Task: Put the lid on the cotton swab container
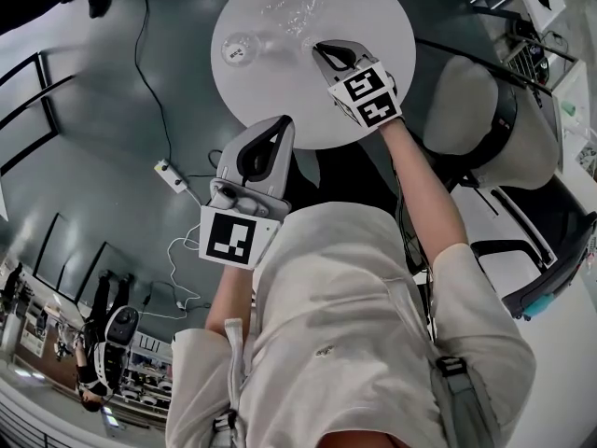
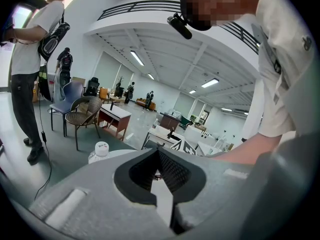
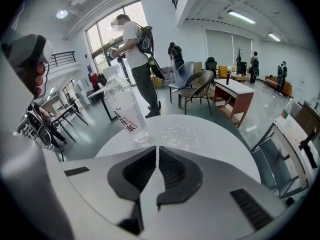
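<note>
A clear plastic container (image 1: pixel 241 49) with a white top stands on the round white table (image 1: pixel 373 26), left of centre. It shows as a tall clear cylinder with red and black print (image 3: pixel 128 113) in the right gripper view, and as a white-capped shape (image 2: pixel 101 149) in the left gripper view. A crinkly clear plastic piece (image 1: pixel 291 9) lies behind it, also seen as a clear plastic piece (image 3: pixel 180 135) ahead of the right jaws. My right gripper (image 1: pixel 322 49) is shut and empty over the table, right of the container. My left gripper (image 1: pixel 282 123) is shut and empty at the table's near edge.
A padded chair (image 1: pixel 476 101) stands right of the table. A power strip with its cable (image 1: pixel 171 175) lies on the dark floor to the left. A person with a backpack (image 3: pixel 136 49) stands beyond the table, with chairs and desks (image 3: pixel 197 86) behind.
</note>
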`<state>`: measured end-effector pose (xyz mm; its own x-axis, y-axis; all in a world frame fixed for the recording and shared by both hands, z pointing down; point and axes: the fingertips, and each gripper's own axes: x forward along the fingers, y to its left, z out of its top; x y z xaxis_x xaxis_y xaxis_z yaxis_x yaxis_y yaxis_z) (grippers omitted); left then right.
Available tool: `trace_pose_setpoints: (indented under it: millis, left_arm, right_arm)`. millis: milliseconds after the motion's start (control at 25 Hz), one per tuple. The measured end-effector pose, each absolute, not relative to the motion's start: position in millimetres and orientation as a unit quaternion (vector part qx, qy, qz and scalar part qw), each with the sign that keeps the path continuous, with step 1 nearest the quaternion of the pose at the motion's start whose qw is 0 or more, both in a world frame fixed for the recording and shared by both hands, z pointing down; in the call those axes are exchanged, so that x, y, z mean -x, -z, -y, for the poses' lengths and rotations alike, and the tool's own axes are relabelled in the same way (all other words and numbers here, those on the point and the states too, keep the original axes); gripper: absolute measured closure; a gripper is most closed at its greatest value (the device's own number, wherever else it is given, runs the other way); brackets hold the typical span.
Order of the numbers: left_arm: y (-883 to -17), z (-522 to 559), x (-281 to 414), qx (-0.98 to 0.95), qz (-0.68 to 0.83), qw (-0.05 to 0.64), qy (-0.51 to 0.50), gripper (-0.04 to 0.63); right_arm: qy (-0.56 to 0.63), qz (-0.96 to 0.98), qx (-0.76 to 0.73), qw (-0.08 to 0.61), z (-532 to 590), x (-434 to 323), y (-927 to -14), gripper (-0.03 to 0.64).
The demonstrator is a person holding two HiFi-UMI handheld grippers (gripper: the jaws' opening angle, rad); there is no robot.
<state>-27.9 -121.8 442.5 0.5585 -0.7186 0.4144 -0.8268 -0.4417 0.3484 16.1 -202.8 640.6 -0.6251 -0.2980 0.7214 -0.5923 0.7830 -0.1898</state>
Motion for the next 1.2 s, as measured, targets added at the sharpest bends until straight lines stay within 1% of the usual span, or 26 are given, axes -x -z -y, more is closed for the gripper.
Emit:
trace_pose_setpoints:
  millis: [400, 640, 1200]
  left_arm:
    - [-443, 121, 28, -0.847, 0.449, 0.264, -0.106, 0.586]
    - [-443, 121, 27, -0.848, 0.445, 0.266, -0.107, 0.586]
    - [-439, 118, 30, -0.851, 0.442, 0.263, -0.106, 0.586]
  right_arm:
    - [-0.204, 0.875, -0.254, 0.358, 204, -11, -647, 0.580]
    - [-0.210, 0.868, -0.252, 0.373, 201, -10, -652, 0.566]
    - [-0.195, 0.866, -0.251, 0.387, 198, -8, -655, 0.563]
